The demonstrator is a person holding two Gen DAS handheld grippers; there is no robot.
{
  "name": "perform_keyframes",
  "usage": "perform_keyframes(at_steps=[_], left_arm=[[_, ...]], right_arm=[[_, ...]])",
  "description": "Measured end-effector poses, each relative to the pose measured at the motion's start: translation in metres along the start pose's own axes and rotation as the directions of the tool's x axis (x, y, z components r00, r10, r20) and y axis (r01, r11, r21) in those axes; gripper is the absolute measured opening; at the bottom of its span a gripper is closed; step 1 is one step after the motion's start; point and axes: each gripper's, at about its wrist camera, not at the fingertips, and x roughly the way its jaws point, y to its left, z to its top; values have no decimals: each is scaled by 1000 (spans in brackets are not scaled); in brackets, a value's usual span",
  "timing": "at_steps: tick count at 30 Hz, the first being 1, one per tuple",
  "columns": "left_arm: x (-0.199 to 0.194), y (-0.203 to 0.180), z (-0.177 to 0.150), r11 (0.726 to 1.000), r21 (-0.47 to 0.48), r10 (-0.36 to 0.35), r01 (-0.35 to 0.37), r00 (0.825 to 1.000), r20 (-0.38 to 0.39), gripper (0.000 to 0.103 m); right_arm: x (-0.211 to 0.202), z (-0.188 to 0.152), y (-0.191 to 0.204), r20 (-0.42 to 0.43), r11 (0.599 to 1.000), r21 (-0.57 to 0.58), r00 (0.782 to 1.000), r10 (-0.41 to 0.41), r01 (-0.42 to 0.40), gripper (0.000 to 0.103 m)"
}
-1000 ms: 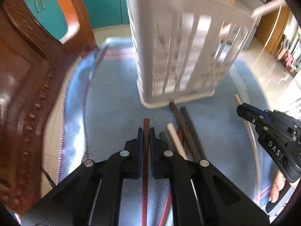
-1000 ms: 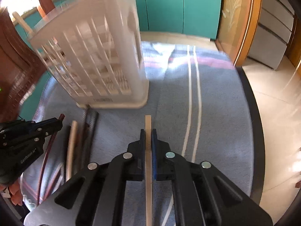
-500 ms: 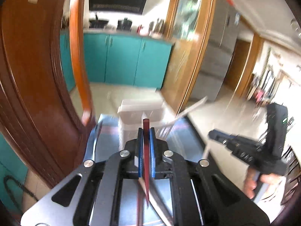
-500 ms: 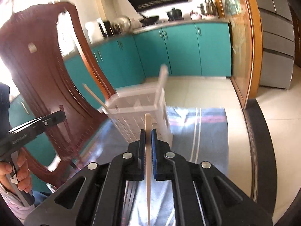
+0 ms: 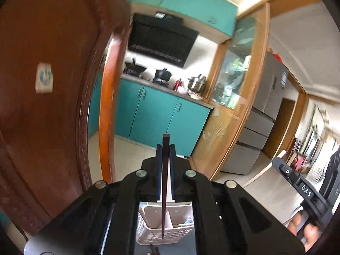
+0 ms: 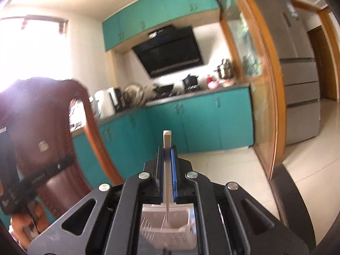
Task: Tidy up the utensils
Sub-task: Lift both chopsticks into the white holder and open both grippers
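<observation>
My left gripper (image 5: pixel 165 148) is shut on a dark red-brown chopstick (image 5: pixel 164 182), held upright with its lower end hanging over the white slatted utensil basket (image 5: pixel 153 231) seen below between the gripper arms. My right gripper (image 6: pixel 167 149) is shut on a pale wooden chopstick (image 6: pixel 167 170), also upright, its lower tip over the same basket (image 6: pixel 180 238). The right gripper shows at the right edge of the left wrist view (image 5: pixel 297 184). The left gripper shows at the left edge of the right wrist view (image 6: pixel 42 176).
A dark wooden chair back (image 5: pixel 53 95) stands close on the left. Teal kitchen cabinets (image 6: pixel 201 123), a range hood (image 5: pixel 161 40), a glass partition (image 5: pixel 233 106) and a grey fridge (image 6: pixel 297 63) lie ahead. Dark chopsticks (image 5: pixel 155 250) lie by the basket.
Both grippers have lifted their chopsticks off the blue cloth and tipped them upright. The basket has dropped from ahead of the fingers to below them.
</observation>
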Motion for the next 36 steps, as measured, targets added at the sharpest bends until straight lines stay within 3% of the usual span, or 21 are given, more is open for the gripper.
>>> perform_keyframes(at_steps=[3,8,14,20,21,24,31,34,36], left_arm=[[9,10,-1,999,-37,16,-16,1000,18,7],[18,3,-7,996,-23,88,-86,993,77,7],[10,3,-4,997,-67,54,-47,993,107,7],[-10,9,-6,987,-121,127,-102,968,219,7],[-7,10,-8,985,-119,150,-126,962,227,7],[8,12,-17,979,-103,192,-174,958,212,7],[46,9,-44,977,-41,212,-209,972,99,7],[57,7,-56,979,-16,204,-204,978,41,7],[60,7,-63,981,-13,194,-194,981,14,9]], right_arm=[[21,-9,-2,9,1000,3,1000,-24,24,7],[69,-53,-6,-116,999,-22,992,-46,43,7],[85,-82,-1,-192,997,-75,980,-48,34,7],[87,-96,-7,-246,997,-70,967,-62,46,8],[84,-95,-9,-246,998,-52,968,-53,41,13],[73,-90,-14,-216,999,-26,975,-45,41,38],[18,-73,-16,-119,999,-49,993,10,-16,38],[5,-79,-16,-148,995,-74,987,62,-73,38],[3,-91,-17,-208,984,-76,968,143,-162,38]])
